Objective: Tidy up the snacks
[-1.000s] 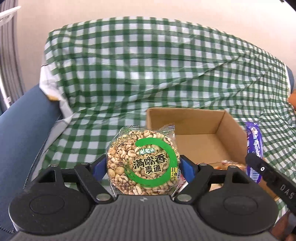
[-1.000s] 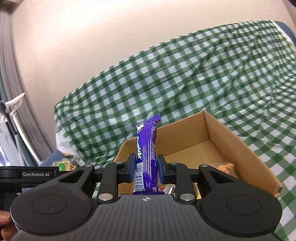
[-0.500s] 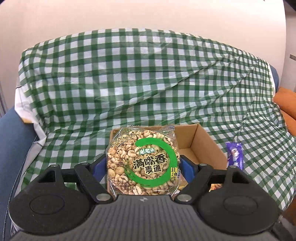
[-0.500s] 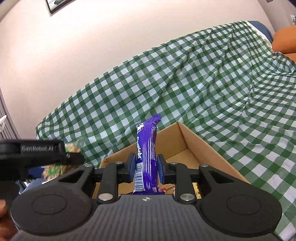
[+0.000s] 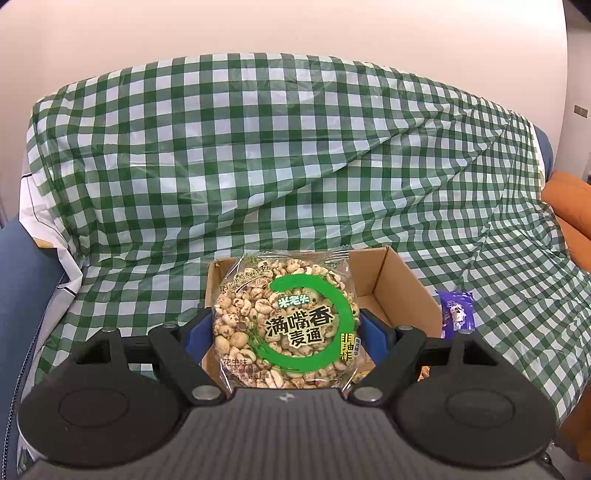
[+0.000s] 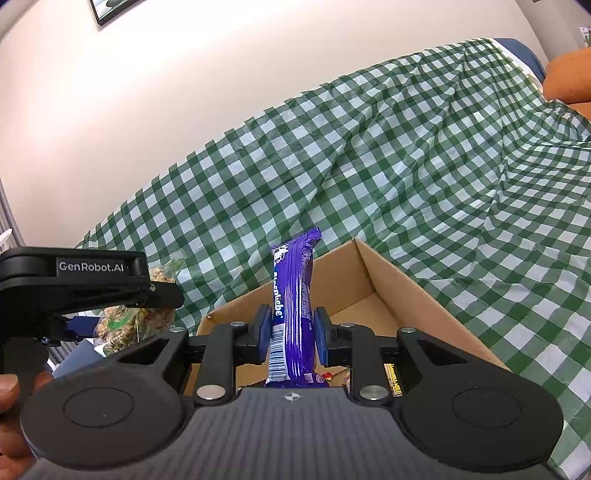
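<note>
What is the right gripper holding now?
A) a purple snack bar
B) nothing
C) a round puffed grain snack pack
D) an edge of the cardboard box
A: the right gripper is clamped on the purple snack bar, which stands upright between its blue pads in front of the cardboard box.

cardboard box (image 5: 400, 280) floor mostly hidden behind puffed-grain packet (image 5: 286, 321), picture frame (image 6: 110, 9) cropped

"GenRobot.AI" on left gripper (image 6: 162, 291)
</note>
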Motion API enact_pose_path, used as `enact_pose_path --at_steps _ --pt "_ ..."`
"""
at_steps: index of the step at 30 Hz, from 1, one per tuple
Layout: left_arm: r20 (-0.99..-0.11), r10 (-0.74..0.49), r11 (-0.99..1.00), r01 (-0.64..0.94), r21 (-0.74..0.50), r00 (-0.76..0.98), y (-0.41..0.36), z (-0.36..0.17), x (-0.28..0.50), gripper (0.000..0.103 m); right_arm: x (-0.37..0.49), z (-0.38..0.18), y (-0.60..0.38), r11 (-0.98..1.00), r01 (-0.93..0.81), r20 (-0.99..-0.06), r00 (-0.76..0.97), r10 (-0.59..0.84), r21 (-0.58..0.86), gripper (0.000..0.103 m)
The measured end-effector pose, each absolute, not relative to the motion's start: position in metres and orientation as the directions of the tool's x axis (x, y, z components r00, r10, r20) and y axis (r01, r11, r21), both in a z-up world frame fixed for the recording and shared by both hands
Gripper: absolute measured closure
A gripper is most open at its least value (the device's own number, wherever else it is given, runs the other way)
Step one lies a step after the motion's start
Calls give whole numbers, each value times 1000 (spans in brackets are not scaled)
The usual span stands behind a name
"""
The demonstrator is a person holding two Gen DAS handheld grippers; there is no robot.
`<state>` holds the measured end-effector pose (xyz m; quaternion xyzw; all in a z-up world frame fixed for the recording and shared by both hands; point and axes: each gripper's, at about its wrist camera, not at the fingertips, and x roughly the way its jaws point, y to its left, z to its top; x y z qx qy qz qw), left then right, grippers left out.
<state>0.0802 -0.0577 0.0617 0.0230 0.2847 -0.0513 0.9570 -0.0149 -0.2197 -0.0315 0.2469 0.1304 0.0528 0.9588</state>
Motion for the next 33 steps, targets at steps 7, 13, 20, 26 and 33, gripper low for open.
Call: enact_pose_path --at_steps 7,13,20,26,33 --pt "-563 -94 994 113 -1 821 -58 64 84 17 -14 -32 -219 872 -36 -228 959 167 488 77" --pt "-513 -111 992 127 -3 851 -56 71 75 0 -7 -35 -215 881 16 -291 947 138 473 28" --pt "-461 -92 994 107 6 882 -39 65 33 0 -12 -32 -215 895 27 -310 942 126 446 13" --pt "-483 -32 999 43 11 875 -22 43 -11 0 -30 -19 -214 944 56 -316 947 53 325 1" --pt "-603 -26 998 -11 -58 798 -7 -8 -46 0 -58 -23 -220 970 110 -403 915 -14 215 1"
